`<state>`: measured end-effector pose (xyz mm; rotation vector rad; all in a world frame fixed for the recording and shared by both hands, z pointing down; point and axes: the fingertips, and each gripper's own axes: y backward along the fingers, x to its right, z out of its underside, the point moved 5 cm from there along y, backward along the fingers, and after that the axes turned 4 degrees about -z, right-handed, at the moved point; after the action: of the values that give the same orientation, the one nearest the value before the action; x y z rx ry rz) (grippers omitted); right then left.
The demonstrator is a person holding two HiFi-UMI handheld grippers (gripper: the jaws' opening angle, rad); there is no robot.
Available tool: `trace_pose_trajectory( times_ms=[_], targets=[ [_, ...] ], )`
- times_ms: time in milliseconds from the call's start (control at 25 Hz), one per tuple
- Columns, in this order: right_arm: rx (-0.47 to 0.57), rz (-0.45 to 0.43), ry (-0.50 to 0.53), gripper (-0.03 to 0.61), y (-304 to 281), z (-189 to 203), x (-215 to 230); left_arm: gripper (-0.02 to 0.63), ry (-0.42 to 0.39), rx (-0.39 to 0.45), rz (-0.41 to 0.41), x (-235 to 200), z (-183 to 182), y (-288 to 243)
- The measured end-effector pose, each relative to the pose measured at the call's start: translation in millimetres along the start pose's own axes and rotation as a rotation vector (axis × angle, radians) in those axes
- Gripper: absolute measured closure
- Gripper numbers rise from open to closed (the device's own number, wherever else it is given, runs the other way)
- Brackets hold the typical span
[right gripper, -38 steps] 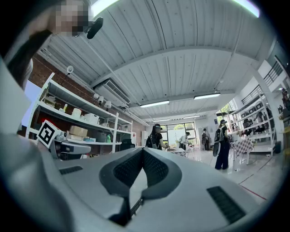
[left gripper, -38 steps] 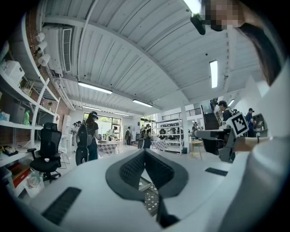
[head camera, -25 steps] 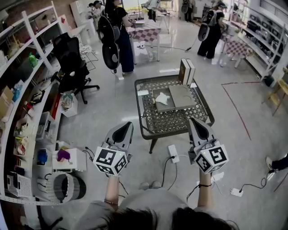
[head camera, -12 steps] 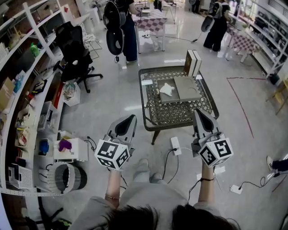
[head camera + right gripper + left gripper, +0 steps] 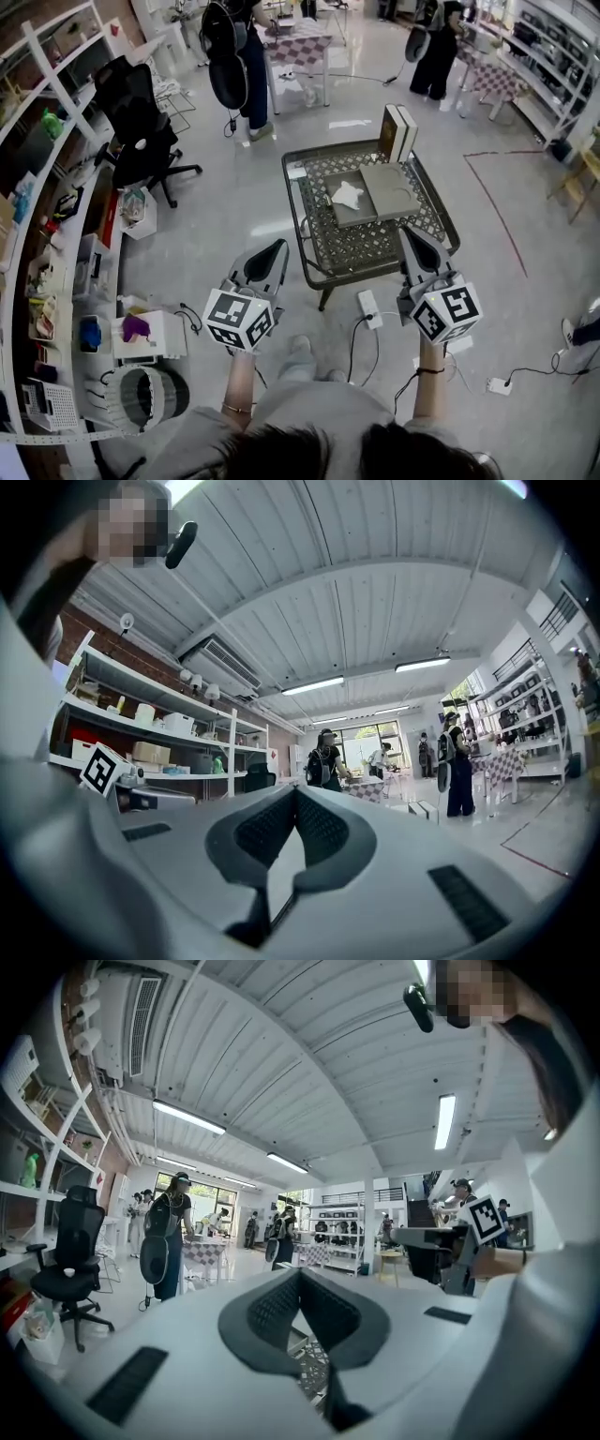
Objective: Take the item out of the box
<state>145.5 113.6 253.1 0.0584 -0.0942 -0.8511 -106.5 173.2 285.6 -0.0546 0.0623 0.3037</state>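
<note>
Workshop floor, pale grey and glossy, seen from above; I stand just short of a low table. Since a second ago the table and box show a little larger and nearer to me. Both grippers are held out in front as before, still closed.

Contents, left to right:

1. Shelves (image 5: 42, 202): white frame, mixed goods; their print is too small to read.
2. Office chair (image 5: 136, 117): black, beside the shelves.
3. Left gripper (image 5: 277, 247): jaws closed tip to tip, nothing between them. Its cube bears black-and-white square markers.
4. Table (image 5: 361, 251): dark metal mesh top.
5. Box (image 5: 362, 215): grey, lying open on the table, with its lid (image 5: 392, 190) laid flat to the right.
6. Item (image 5: 349, 194): white, lying inside the box, well apart from both grippers.
7. Power strip (image 5: 367, 307): white, on the floor by the table's near edge.
8. Two slim cases (image 5: 394, 131): standing on edge at the table's far side.
9. Right gripper (image 5: 407, 234): jaws closed, empty; its tip shows against the table's near right edge.
</note>
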Motion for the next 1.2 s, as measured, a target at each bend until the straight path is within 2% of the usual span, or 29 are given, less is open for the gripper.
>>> trace_pose_trajectory(
  times_ms=[400, 720, 1200],
  targets=[
    [-0.006, 0.091, -0.015, 0.558, -75, 18, 14, 0.597, -0.004, -0.016, 0.113, -67, 0, -62],
    [-0.017, 0.15, -0.02, 0.558, -110, 28, 28, 0.597, -0.001, -0.039, 0.175, -98, 8, -99],
    [-0.104, 0.196, -0.068, 0.558, -137, 62, 62, 0.597, 0.071, -0.112, 0.191, -115, 37, -151]
  ],
)
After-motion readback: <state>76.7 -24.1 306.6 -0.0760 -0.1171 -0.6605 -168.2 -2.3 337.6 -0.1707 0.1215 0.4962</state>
